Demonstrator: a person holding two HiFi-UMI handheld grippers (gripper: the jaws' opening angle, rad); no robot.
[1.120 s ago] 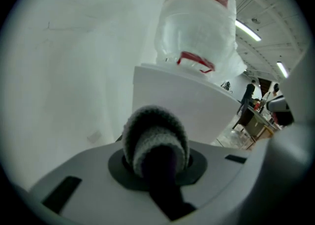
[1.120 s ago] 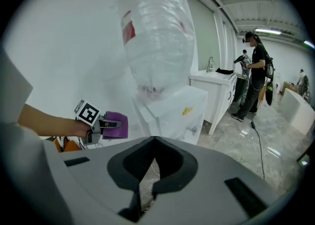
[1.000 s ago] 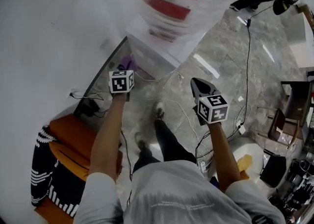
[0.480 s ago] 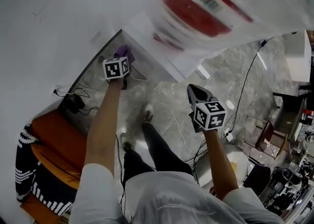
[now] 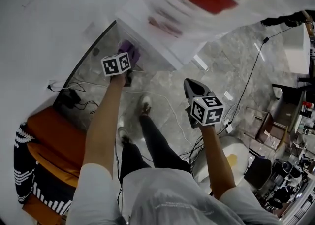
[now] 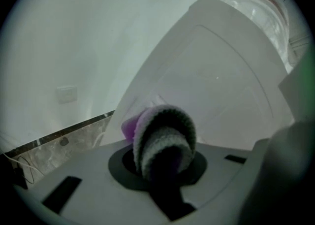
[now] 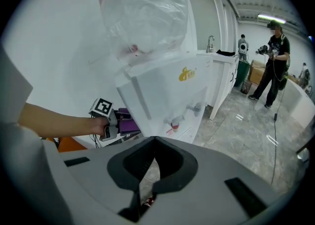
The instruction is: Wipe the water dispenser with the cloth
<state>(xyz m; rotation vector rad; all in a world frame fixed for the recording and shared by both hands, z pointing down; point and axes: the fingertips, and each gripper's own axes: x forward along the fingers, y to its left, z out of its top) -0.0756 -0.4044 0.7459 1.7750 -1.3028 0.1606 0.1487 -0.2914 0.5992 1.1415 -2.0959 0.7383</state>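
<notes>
I find the left tool [image 5: 127, 57] clamped on the purple cloth [image 6: 162, 140], the water dispenser [image 5: 147, 29] side panel directly ahead at upper centre and seemingly touched, while the right tool [image 5: 193, 87], closed and empty, hangs well apart.

cloth [image 6: 162, 140] between left gripper [image 5: 127, 57] jaws, at side panel of water dispenser [image 6: 216, 86]. bottle [image 7: 142, 7] on top of dispenser. wall [image 5: 49, 17] behind. right gripper [image 5: 193, 87] apart from dispenser, right of left gripper, over floor [image 5: 221, 66].
</notes>
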